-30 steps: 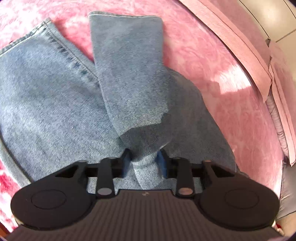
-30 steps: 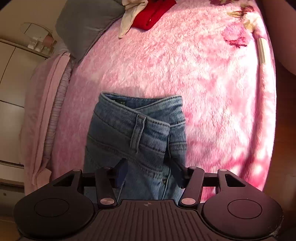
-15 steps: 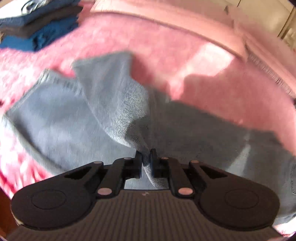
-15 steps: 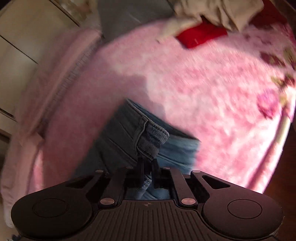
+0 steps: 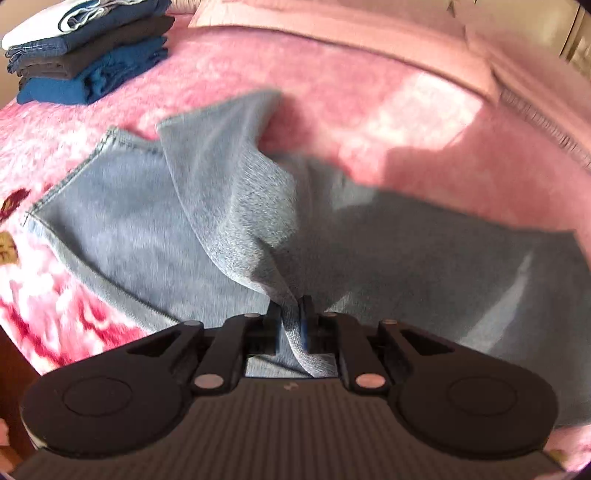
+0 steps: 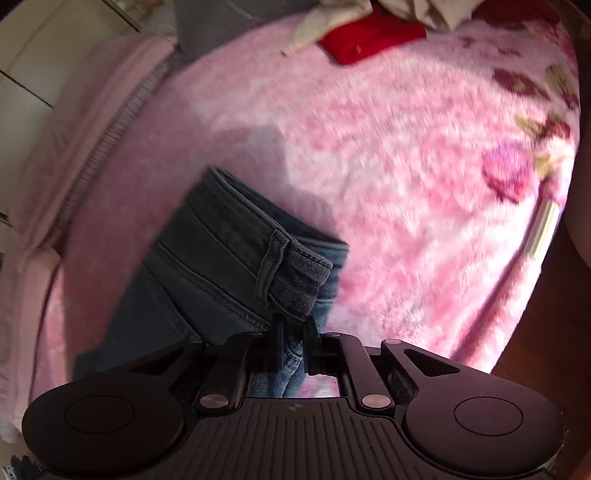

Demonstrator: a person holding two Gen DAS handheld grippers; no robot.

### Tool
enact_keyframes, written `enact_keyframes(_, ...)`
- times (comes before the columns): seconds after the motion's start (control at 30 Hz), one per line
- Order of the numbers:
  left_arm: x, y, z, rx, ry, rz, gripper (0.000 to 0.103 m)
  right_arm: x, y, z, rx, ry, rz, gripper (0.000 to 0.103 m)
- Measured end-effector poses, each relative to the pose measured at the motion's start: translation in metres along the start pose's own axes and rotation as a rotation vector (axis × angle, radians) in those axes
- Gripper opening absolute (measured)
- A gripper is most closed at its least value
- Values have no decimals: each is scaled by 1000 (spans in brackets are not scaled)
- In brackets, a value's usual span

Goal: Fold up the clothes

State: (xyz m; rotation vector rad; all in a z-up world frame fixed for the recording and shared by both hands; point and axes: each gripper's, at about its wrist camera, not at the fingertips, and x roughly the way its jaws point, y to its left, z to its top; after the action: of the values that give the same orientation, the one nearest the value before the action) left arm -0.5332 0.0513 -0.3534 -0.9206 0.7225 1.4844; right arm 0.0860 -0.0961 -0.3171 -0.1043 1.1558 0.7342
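Observation:
A pair of light blue jeans (image 5: 155, 236) lies on a fluffy pink blanket (image 5: 369, 103). In the left wrist view my left gripper (image 5: 289, 322) is shut on a pinched ridge of the leg fabric, which rises off the bed toward the jaws. The leg hems (image 5: 110, 147) lie at the upper left. In the right wrist view my right gripper (image 6: 293, 334) is shut on the jeans' waistband (image 6: 295, 273) beside a belt loop (image 6: 271, 266), and the waist end is lifted and in shadow.
A stack of folded dark and blue clothes (image 5: 88, 55) sits at the far left corner of the bed. A red garment (image 6: 369, 37) and a beige one (image 6: 424, 11) lie at the far end in the right wrist view. A pink pillow (image 5: 332, 29) borders the blanket.
Both grippers went from open around the denim to shut on it. Both views have since tilted up and swung, with the cloth lifting off the blanket.

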Motion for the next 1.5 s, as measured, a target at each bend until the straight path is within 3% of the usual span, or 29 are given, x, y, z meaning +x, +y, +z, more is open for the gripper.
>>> enact_keyframes(0.07,-3,1,-2,-16,1,-2,16,0,6,1,-47,-11,-60,13)
enact_keyframes(0.2,-24,14,-7,-22,8,-26,18,-1,18,3,-140,-33,-181,55)
enact_keyframes(0.23,-29,18,-7,-25,10,-27,18,-1,21,3,-163,-38,-211,57)
enact_keyframes(0.27,-35,23,-8,-31,8,-25,18,-1,24,3,-186,-43,-242,57)
enact_keyframes(0.33,-42,34,-4,-54,-1,-17,18,-4,34,6,-211,-64,-219,57)
enact_keyframes(0.43,-42,54,10,-116,-30,4,23,0,58,8,-202,-53,-70,57)
enact_keyframes(0.5,-36,69,24,-178,-54,15,27,13,83,6,-225,-26,-29,57)
enact_keyframes(0.67,4,109,70,-321,-81,8,29,36,149,-19,-315,1,36,57)
enact_keyframes(0.8,49,139,100,-457,-36,-26,29,44,182,-48,-381,34,37,57)
enact_keyframes(0.87,70,153,105,-554,3,-69,20,45,192,-62,-393,53,31,57)
enact_keyframes(0.93,77,162,104,-641,-2,-173,0,46,199,-74,-402,71,23,57)
enact_keyframes(1.0,70,167,101,-664,-39,-237,0,50,203,-81,-405,83,10,57)
enact_keyframes(1.13,4,180,82,-624,-235,-225,0,53,210,-93,-418,93,1,57)
enact_keyframes(1.2,-28,192,60,-604,-274,-150,0,51,214,-100,-425,95,4,57)
enact_keyframes(1.27,-31,201,38,-592,-215,-76,0,51,217,-107,-424,104,11,57)
enact_keyframes(1.37,-5,216,9,-631,-65,-39,0,55,222,-120,-438,135,25,57)
enact_keyframes(1.5,0,228,3,-723,-82,-78,4,49,234,-144,-574,163,77,57)
